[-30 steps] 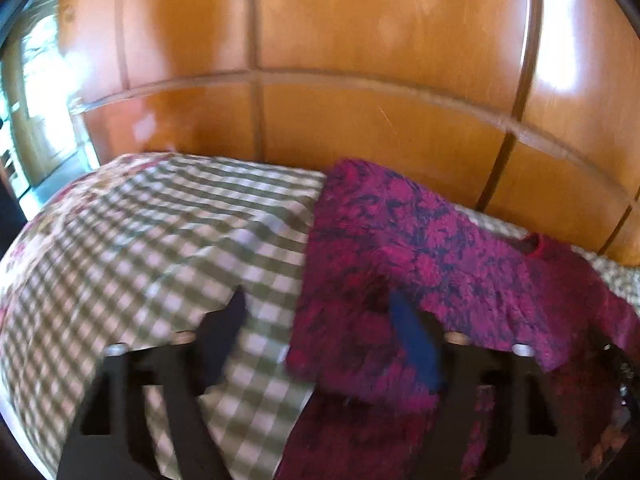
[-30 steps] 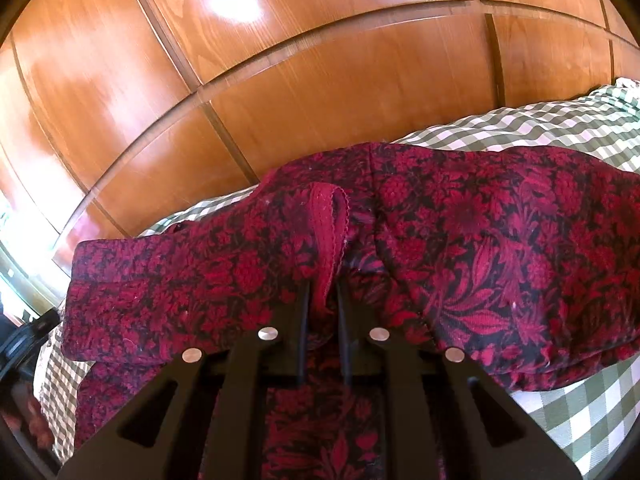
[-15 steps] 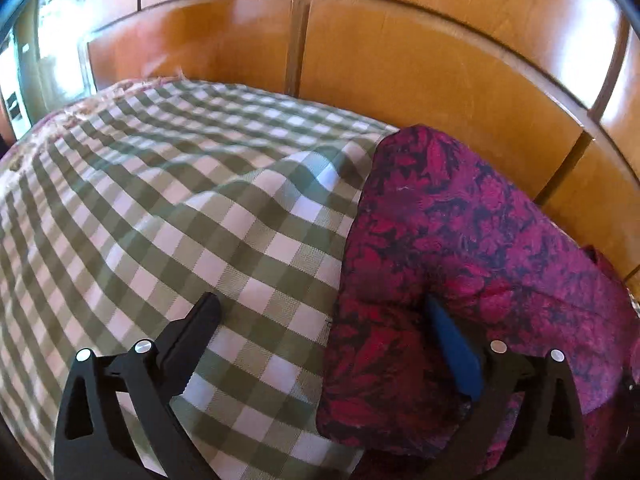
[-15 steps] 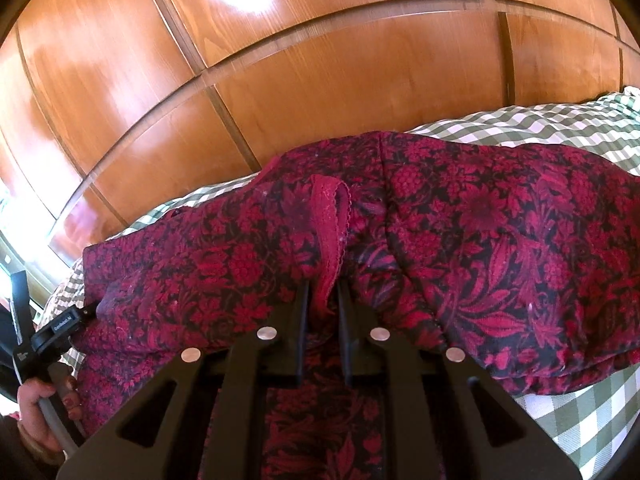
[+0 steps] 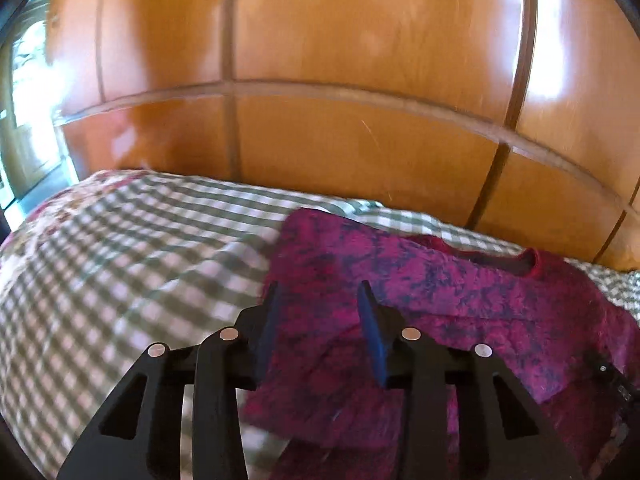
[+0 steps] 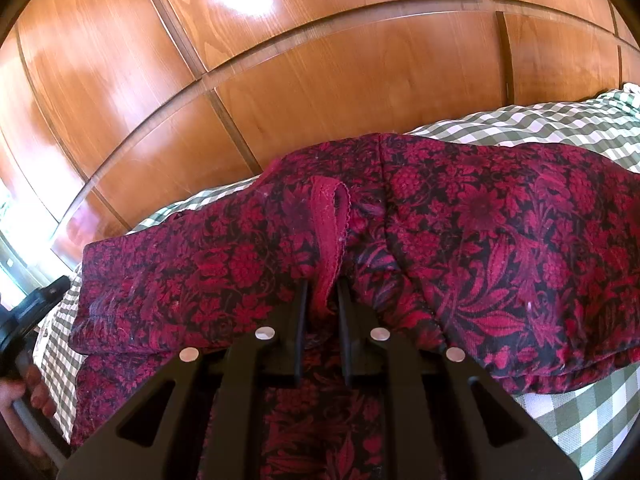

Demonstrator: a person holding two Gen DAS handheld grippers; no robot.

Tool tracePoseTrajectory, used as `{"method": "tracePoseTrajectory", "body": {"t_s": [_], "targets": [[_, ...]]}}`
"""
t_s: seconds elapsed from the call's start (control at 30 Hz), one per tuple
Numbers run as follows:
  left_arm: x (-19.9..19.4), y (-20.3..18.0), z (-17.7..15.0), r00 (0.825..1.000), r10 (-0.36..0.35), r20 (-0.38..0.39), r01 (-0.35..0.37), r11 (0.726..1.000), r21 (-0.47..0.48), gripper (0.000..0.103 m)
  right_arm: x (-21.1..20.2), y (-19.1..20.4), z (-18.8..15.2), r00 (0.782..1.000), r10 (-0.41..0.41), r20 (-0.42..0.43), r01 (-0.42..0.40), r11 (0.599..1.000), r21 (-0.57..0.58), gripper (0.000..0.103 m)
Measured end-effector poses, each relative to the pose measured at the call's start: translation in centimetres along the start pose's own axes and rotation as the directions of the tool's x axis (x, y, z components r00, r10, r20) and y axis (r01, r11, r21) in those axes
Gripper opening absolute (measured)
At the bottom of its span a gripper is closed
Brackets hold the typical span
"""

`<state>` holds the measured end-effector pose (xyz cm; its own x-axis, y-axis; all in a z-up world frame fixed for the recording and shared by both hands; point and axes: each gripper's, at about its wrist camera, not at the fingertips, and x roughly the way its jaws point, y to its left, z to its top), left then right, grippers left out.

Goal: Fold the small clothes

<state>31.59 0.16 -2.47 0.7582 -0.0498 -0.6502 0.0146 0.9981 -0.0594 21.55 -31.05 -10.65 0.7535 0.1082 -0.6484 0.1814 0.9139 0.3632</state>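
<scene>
A dark red floral garment (image 5: 440, 320) lies partly folded on the green-and-white checked bed cover (image 5: 120, 260). My left gripper (image 5: 318, 300) is open, its fingers straddling the garment's left edge, with nothing pinched between them. In the right wrist view the same garment (image 6: 500, 240) fills the middle. My right gripper (image 6: 322, 292) is shut on a red trim loop (image 6: 328, 232) at the garment's neckline and holds a fold of cloth up.
A glossy wooden headboard (image 5: 360, 80) rises close behind the bed, also in the right wrist view (image 6: 320, 80). The checked cover (image 6: 560, 128) runs to the right. The hand holding the left gripper (image 6: 24, 392) shows at the lower left. A bright window (image 5: 24, 100) is at far left.
My left gripper's jaws have narrowed from wide open and it has lifted and moved over the garment's left edge. My right gripper stays shut on the trim, barely moved.
</scene>
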Motion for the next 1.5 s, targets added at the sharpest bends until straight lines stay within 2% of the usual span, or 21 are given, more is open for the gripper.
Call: {"method": "tracePoseTrajectory", "body": {"t_s": [0.07,0.13,0.2,0.4,0.47,0.53,0.57,0.63,0.77,0.83,0.9,0.97,1.13,1.2,1.23,1.27,1.33,1.43,1.5], "targets": [[2.1,-0.4,0.6,0.999,0.019,-0.028,-0.018,0.999,0.035,0.038,0.0,0.0,0.0,1.0,-0.004,-0.001,0.004,1.0,-0.001,0.012],[4.6,-0.2,1.1,0.994,0.091,-0.052,-0.087,0.994,0.067,0.038,0.0,0.1,0.0,1.0,-0.01,-0.003,0.01,1.0,-0.006,0.012],[6.5,0.3,1.0,0.99,0.116,-0.086,-0.107,0.99,0.095,0.038,0.1,0.1,0.0,1.0,-0.009,-0.003,0.009,1.0,-0.01,0.012],[6.3,-0.5,-0.5,0.985,0.172,-0.024,-0.166,0.971,0.173,0.039,0.5,0.3,0.0,1.0,-0.013,-0.007,0.013,1.0,-0.013,0.013],[4.8,-1.2,-0.6,0.978,0.21,0.01,-0.208,0.957,0.2,0.052,0.5,0.2,0.0,1.0,-0.013,-0.008,0.013,1.0,-0.012,0.013],[2.6,-2.1,-1.1,0.972,0.231,0.052,-0.237,0.948,0.214,0.091,0.4,0.2,0.0,1.0,-0.012,-0.006,0.012,1.0,-0.009,0.013],[0.8,-2.5,-1.8,0.975,0.205,0.084,-0.218,0.954,0.206,0.092,0.4,0.2,0.0,1.0,-0.012,-0.005,0.012,1.0,-0.01,0.014],[-1.1,-2.9,-2.7,0.983,0.16,0.087,-0.175,0.964,0.199,0.092,0.3,0.2,0.0,1.0,-0.003,0.004,0.003,1.0,-0.01,0.016],[-3.2,-3.7,-6.2,0.997,0.073,-0.02,-0.069,0.984,0.167,0.092,-0.8,-0.4,-0.2,0.998,0.042,0.046,-0.043,0.999,0.017,0.025],[-3.4,-3.7,-8.0,0.996,0.033,-0.081,-0.02,0.988,0.153,0.092,-1.3,-0.5,-0.3,0.997,0.048,0.061,-0.05,0.999,0.023,0.027],[-2.9,-3.5,-9.2,0.989,0.034,-0.147,-0.01,0.987,0.16,0.092,-1.8,-0.6,-0.5,0.997,0.044,0.067,-0.046,0.999,0.025,0.028],[-3.2,-2.8,-9.8,0.988,-0.009,-0.157,0.03,0.991,0.134,0.092,-2.6,-0.7,-0.8,0.997,0.038,0.072,-0.04,0.999,0.028,0.03],[-3.0,-0.9,-10.4,0.98,-0.059,-0.189,0.073,0.995,0.067,0.092,-5.3,-2.2,-2.2,0.997,0.033,0.072,-0.04,0.995,0.086,0.03],[-3.1,-0.4,-10.5,0.977,-0.076,-0.197,0.086,0.995,0.042,0.093,-6.7,-3.6,-2.6,0.995,0.058,0.081,-0.07,0.987,0.143,0.038],[-3.2,-0.4,-10.6,0.977,-0.082,-0.197,0.091,0.995,0.037,0.093,-7.5,-4.1,-2.6,0.993,0.068,0.096,-0.083,0.982,0.171,0.049],[-3.4,-0.5,-10.6,0.977,-0.081,-0.195,0.09,0.995,0.04,0.093,-8.6,-4.8,-2.9,0.991,0.051,0.122,-0.074,0.978,0.196,0.066],[-3.4,-0.3,-10.8,0.976,-0.078,-0.201,0.091,0.994,0.053,0.095,-10.4,-6.0,-3.1,0.987,-0.004,0.16,-0.035,0.971,0.237,0.081],[-4.2,-0.4,-11.4,0.976,-0.084,-0.202,0.098,0.993,0.059,0.095,-12.3,-9.1,-2.9,0.981,-0.03,0.192,-0.037,0.942,0.335,0.083],[-4.5,0.0,-11.8,0.974,-0.097,-0.206,0.109,0.993,0.048,0.095,-13.5,-11.9,-2.5,0.973,-0.049,0.224,-0.053,0.902,0.428,0.087]]}}
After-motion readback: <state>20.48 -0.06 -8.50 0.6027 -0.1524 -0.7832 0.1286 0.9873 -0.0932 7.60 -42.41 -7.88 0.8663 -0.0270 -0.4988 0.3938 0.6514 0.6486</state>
